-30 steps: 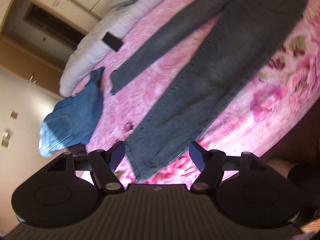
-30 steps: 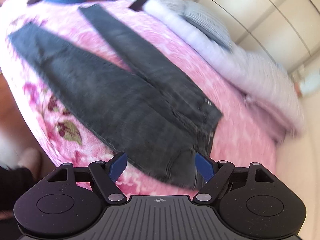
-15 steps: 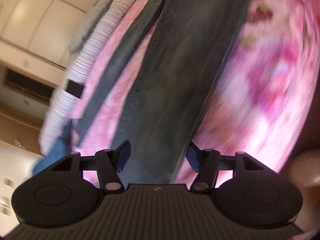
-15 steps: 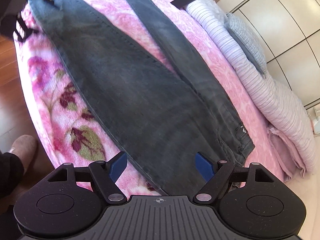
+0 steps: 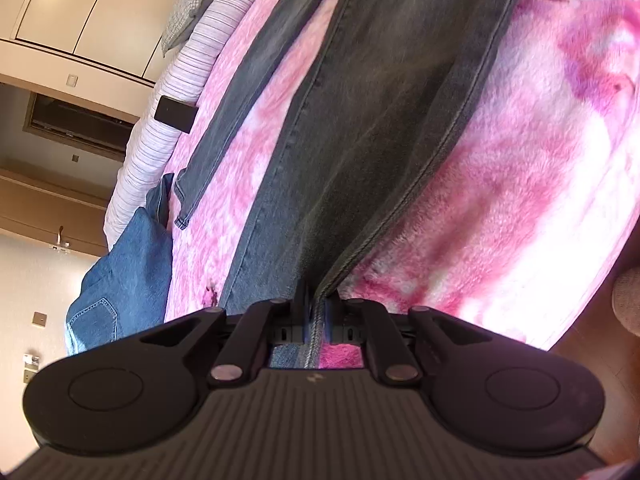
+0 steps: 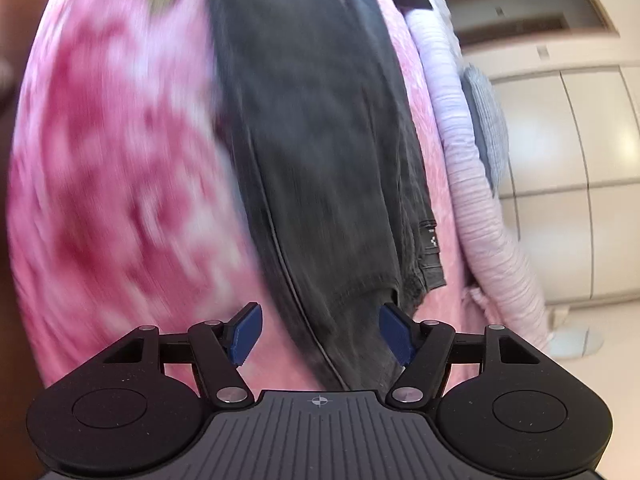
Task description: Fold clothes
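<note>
Dark grey jeans lie spread flat on a pink flowered blanket. My left gripper is down at the hem end of the near leg, its jaws closing with the leg's stitched side seam pinched between the pads. In the right wrist view the same jeans run away from me over the blanket. My right gripper sits low at the waist end with its blue pads apart. Its jaws are closing, the waistband fabric lies between them, and the pads do not press on it.
Blue jeans lie bunched at the bed's far corner beyond the other leg. A striped duvet with a black flat object and a grey pillow line the far side. Wardrobe doors stand behind. Wooden floor shows past the bed's near edge.
Both grippers came down from above the bed onto the grey jeans. The left one went from wide open to pinched on the leg seam. The right one's pads drew slightly closer.
</note>
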A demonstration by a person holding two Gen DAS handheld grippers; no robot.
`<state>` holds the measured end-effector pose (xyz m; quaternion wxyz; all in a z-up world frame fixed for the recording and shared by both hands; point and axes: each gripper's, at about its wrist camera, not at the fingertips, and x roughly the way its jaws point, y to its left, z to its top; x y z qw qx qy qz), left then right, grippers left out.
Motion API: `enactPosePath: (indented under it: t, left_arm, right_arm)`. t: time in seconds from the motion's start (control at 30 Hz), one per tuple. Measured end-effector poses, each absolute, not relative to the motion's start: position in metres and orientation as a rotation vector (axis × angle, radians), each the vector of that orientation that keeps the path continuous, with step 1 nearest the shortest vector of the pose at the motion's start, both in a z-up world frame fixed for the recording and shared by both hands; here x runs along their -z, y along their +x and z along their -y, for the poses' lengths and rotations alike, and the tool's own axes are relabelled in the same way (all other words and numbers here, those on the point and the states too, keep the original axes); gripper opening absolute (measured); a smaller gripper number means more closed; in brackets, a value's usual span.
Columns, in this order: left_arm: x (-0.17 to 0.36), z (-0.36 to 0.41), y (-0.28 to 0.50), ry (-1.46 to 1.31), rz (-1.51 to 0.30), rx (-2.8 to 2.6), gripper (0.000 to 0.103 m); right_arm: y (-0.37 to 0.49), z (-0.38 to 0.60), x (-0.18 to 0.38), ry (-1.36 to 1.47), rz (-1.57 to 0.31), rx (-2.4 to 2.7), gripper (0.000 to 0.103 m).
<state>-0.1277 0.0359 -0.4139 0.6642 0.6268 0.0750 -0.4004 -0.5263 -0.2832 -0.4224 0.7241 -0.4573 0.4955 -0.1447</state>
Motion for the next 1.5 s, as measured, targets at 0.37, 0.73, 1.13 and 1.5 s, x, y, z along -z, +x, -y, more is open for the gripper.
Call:
enactPosePath:
  t: [0.37,0.73,1.13,1.5]
  left_arm:
    - [0.391,-0.016,-0.134,1.384,-0.274,0.774,0.004]
    - [0.225,0.054,-0.078,1.355,-0.341,0.801,0.004]
    - [0.207,0.219,0.076,1.532,-0.640,1.090,0.004]
    - [0.287,0.346,0.164,1.653,-0.787,1.143,0.004]
  right_arm:
    - [-0.539,0.366,0.433,-1.073,-1.117,0.215,0.015]
    - [-0.474,0.427,0.279,-0.916,-1.051,0.189,0.014]
    - [-0.364,0.538,0.233,-0.753,-1.249,0.102,0.014]
    - [-0.278,0.640,0.286,-0.442,-1.357,0.162,0.014]
